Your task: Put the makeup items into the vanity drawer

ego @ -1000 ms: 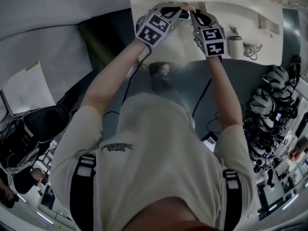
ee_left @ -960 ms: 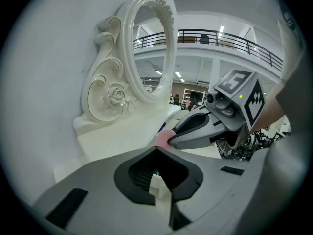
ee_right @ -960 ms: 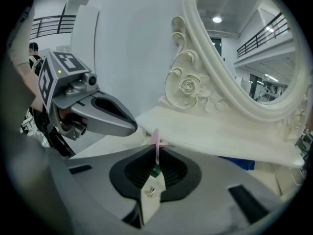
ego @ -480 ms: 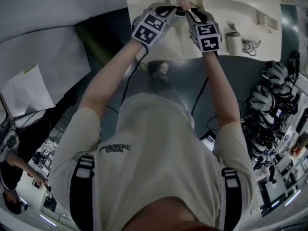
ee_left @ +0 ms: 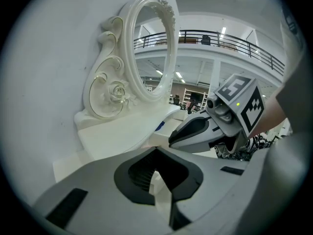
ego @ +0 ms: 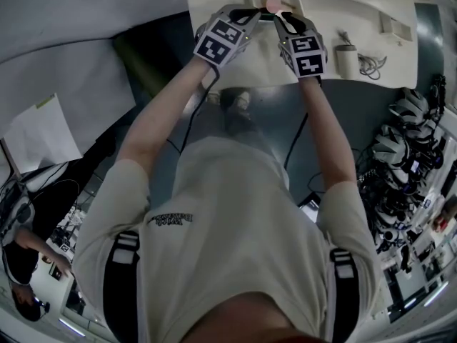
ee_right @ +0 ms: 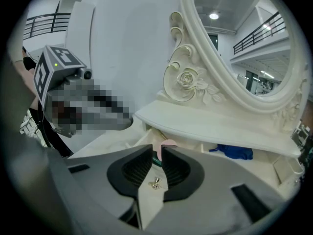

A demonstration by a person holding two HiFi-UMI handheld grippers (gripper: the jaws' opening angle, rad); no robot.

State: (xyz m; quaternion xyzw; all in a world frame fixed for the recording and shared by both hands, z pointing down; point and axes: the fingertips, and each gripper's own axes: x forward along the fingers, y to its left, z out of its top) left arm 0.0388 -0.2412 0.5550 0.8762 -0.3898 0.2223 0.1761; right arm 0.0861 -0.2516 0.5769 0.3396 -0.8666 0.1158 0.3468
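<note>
My right gripper [ee_right: 159, 150] points down at the open vanity drawer [ee_right: 142, 133]. Its jaws have just opened and then eased back a little, leaving a narrow gap with nothing pressed between the pads. A pink makeup item [ee_right: 169, 144] lies just past its tips, with a green item [ee_right: 155, 156] beside it; the pink item [ego: 272, 3] also shows from the head view between both grippers. My left gripper [ee_left: 156, 151] hovers alongside with its tips together and empty. In the head view the left gripper [ego: 251, 13] and right gripper [ego: 283, 17] sit side by side at the vanity's [ego: 343, 16] front.
An ornate white mirror [ee_left: 151, 48] rises behind the drawer. Something blue [ee_right: 234, 152] lies under the vanity's shelf to the right. A pale cylinder [ego: 348, 61] and a coiled cable [ego: 370, 68] rest on the vanity's right side. Helmets and gear [ego: 403, 141] crowd the floor at right.
The right gripper's jaws have parted, and the pink item now shows clear beyond its tips. Both grippers have barely shifted.
</note>
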